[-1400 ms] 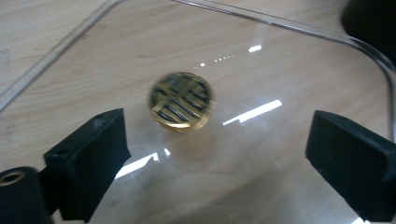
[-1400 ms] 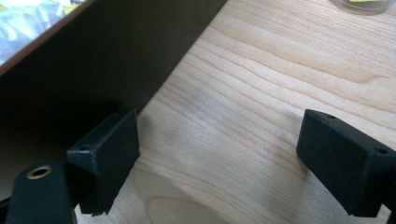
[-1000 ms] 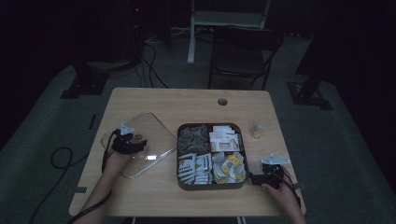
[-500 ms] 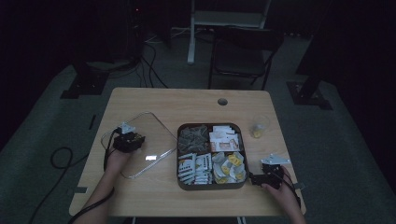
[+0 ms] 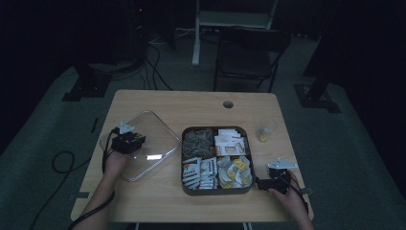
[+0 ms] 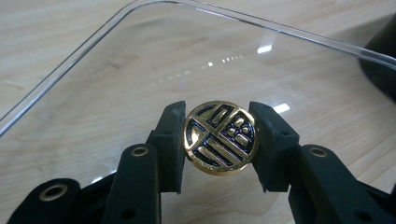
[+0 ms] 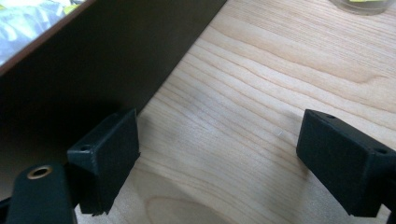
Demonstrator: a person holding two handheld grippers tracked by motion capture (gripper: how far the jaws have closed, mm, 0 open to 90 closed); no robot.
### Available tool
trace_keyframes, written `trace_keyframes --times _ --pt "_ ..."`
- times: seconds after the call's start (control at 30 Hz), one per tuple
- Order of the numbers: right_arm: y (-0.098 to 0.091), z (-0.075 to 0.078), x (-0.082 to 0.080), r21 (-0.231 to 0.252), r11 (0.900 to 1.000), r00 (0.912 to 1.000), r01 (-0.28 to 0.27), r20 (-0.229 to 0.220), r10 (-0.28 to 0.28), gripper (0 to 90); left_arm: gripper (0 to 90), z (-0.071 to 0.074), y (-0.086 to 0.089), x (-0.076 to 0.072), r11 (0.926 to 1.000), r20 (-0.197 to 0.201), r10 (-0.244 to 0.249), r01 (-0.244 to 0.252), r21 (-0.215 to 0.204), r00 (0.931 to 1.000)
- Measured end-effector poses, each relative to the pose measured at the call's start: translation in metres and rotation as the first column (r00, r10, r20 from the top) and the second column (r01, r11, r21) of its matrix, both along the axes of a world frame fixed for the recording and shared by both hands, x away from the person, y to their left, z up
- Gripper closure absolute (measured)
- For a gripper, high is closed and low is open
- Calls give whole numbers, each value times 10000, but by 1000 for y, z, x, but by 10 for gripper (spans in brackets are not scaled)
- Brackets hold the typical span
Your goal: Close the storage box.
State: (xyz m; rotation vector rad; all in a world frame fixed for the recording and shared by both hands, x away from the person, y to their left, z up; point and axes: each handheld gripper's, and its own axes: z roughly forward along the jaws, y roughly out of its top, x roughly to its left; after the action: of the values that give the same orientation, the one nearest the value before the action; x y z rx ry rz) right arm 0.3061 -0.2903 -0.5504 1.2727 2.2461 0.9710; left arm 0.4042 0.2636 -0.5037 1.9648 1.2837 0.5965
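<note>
At a wooden table [image 5: 158, 103], the left gripper [image 6: 219, 140] pinches the round gold-and-black knob [image 6: 220, 138] of a clear lid [image 5: 153, 132], its two black jaws pressed against the knob's opposite edges; the lid lies flat on the wood, just left of a dark compartmented snack tray [image 5: 216, 191] filled with wrapped sweets and packets. The right gripper [image 7: 219, 163] rests on the table at the tray's near right corner, jaws wide apart with nothing between them, one jaw close against the tray's dark wall [image 7: 116, 60]. The hold looks slight: the jaws catch only the rim of a small, smooth, glossy disc, so a lifted lid could probably swing or tip and slip free, dropping back onto the table or clipping the tray's edge. If the lid is carried across unlevel, its corner might catch the tray rim and jolt the contents. A small clear cup [image 5: 265, 130] stands well apart on the far right, seemingly out of harm's way.
</note>
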Motion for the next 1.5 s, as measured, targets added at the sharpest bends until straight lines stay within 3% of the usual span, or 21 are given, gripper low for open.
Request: trace_keyframes --times 0.2,0.5,0.8,1.4,1.43,1.5 --pt "0 0 0 -1 10000 10000 -2 1 2 126 598 20 4 -1 9995 254 50 -42 -319 9997" --pt "0 0 0 7 10000 10000 8 -5 -8 127 598 41 -8 -5 9962 516 -689 715 -495 9963" --pt "0 0 0 8 10000 10000 9 -4 -9 127 598 50 -28 -7 9883 633 -1394 1428 -536 9882" --pt "0 0 0 8 10000 10000 8 -2 -8 127 598 60 -85 -6 9527 624 -2970 3001 -476 9528" --pt "0 0 0 10 10000 10000 9 0 -9 128 598 61 -94 -6 9456 627 -3190 3220 -464 9457" --pt "0 0 0 8 10000 10000 8 -2 -8 127 598 61 -103 -7 9387 605 -3391 3419 -440 9388"
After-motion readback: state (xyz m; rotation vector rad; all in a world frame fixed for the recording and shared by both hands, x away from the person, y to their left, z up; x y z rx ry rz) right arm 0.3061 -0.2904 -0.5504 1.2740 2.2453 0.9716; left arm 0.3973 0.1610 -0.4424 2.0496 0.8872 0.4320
